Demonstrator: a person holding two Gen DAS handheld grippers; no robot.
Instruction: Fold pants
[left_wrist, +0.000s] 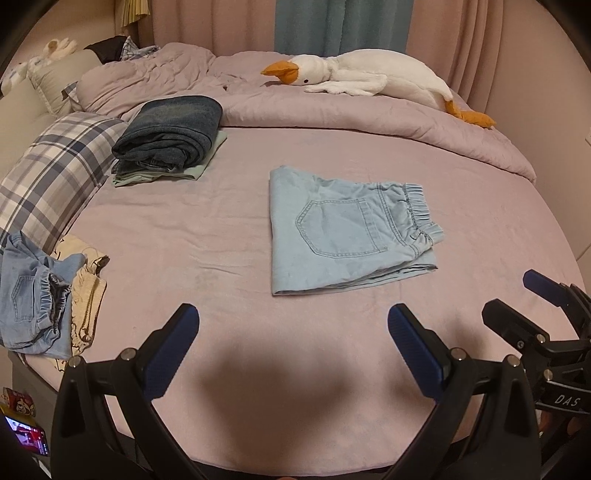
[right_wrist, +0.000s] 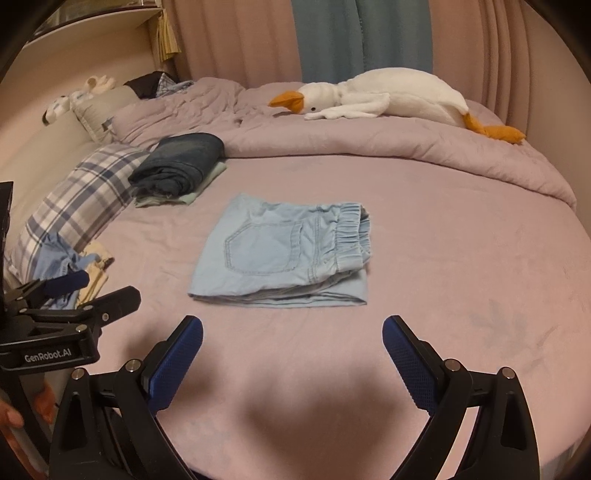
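Light blue pants (left_wrist: 343, 232) lie folded into a flat rectangle on the pink bed sheet (left_wrist: 221, 258), back pocket up, elastic waistband to the right. They also show in the right wrist view (right_wrist: 284, 254). My left gripper (left_wrist: 293, 319) is open and empty, held back from the pants' near edge. My right gripper (right_wrist: 291, 330) is open and empty, also short of the near edge. The right gripper shows at the left wrist view's right edge (left_wrist: 513, 299); the left gripper shows at the right wrist view's left edge (right_wrist: 107, 288).
A stack of folded dark jeans (left_wrist: 170, 133) on a green garment sits at the back left. A plaid pillow (left_wrist: 55, 173) and unfolded pants (left_wrist: 33, 295) lie at the left edge. A plush goose (left_wrist: 373, 75) rests on the bunched duvet (left_wrist: 332, 110) behind.
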